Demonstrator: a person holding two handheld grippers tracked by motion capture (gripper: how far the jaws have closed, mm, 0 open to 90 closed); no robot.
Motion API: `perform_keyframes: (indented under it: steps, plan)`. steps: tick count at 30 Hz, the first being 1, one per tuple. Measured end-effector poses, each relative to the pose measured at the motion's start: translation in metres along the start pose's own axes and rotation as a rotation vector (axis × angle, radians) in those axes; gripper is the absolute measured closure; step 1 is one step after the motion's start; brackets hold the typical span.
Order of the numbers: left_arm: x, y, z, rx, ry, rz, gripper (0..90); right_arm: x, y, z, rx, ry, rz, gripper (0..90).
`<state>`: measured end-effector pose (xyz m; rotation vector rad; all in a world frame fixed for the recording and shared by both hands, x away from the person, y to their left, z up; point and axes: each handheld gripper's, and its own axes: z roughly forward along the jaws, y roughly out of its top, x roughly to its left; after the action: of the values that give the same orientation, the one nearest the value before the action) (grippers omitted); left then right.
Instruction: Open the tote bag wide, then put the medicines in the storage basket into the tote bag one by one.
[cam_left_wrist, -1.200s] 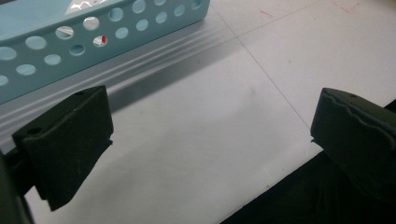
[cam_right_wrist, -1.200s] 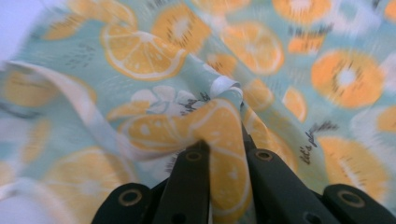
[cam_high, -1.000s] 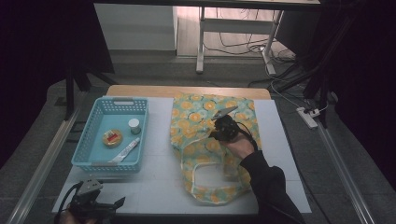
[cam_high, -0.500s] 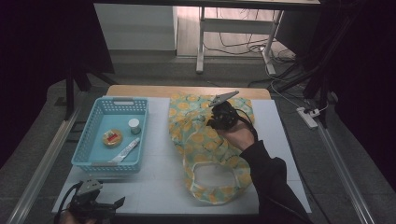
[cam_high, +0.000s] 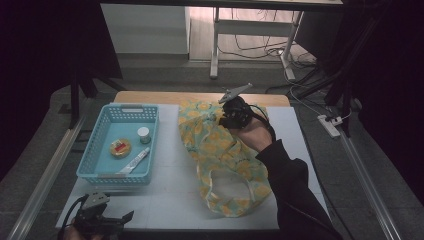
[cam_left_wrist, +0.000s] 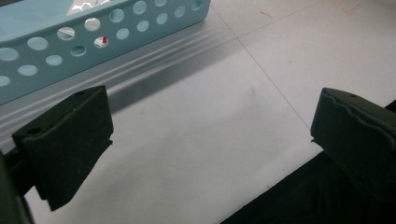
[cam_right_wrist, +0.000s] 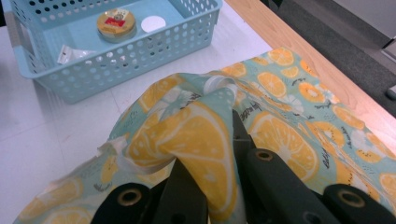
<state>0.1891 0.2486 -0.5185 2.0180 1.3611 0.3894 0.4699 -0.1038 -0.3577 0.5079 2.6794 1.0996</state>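
Nearest the person, at the front edge of the white worktop (cam_high: 170, 200), the left tongs (cam_high: 107, 220) rest with their jaws spread wide and nothing between them, just in front of the pale blue perforated plastic basket (cam_high: 95, 160). In the left gripper view, bare worktop lies between the two black pads (cam_left_wrist: 70, 135), and the basket wall runs just beyond them.

To the right of the basket lies the thin cotton bag printed with yellow orange slices on mint green (cam_high: 225, 165). Its near end, with the looped handles, lies flat on the worktop; its far end is lifted clear by the right tongs (cam_high: 225, 117), which are clenched on a gathered fold of the cloth. In the right gripper view the fabric (cam_right_wrist: 196, 135) bunches and wraps over the black jaws.

The bag looks light, limp and quite unbreakable. It will sag and trail wherever it is unsupported, so one pinch only raises a peak while the rest drags. A firm bite on a doubled fold or on the hemmed mouth edge should hold best; a single smooth layer could slip out. A second hold nearer the handles would likely spread it.

Inside the basket sit a round yellow-lidded tin (cam_high: 120, 148), a small white-capped jar (cam_high: 144, 134) and a silvery sachet (cam_high: 134, 161).
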Motion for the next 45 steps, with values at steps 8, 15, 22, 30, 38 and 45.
perform_keyframes:
  steps: [8, 15, 22, 30, 38, 45]
  plan:
    - [0.000, 0.000, 0.000, 0.000, 0.003, -0.001, 0.0, 0.000, 0.009, -0.007, -0.012, 0.002, -0.003, 89.0]
    - [0.000, 0.000, -0.001, -0.004, 0.004, -0.006, 0.0, 0.000, 0.008, -0.006, -0.017, 0.010, 0.004, 89.0]
    - [0.003, -0.001, -0.003, -0.021, -0.007, -0.030, 0.0, 0.000, 0.005, -0.004, -0.026, 0.024, 0.011, 89.0]
    - [0.004, 0.002, -0.006, -0.047, -0.033, -0.028, 0.0, 0.001, 0.002, -0.003, -0.038, 0.036, -0.002, 89.0]
    - [0.012, 0.007, -0.009, -0.070, -0.070, -0.012, 0.0, 0.000, -0.002, -0.002, -0.041, 0.038, -0.003, 89.0]
    - [0.015, 0.013, -0.011, -0.110, -0.106, -0.001, 0.0, -0.001, -0.003, -0.002, -0.044, 0.038, 0.001, 89.0]
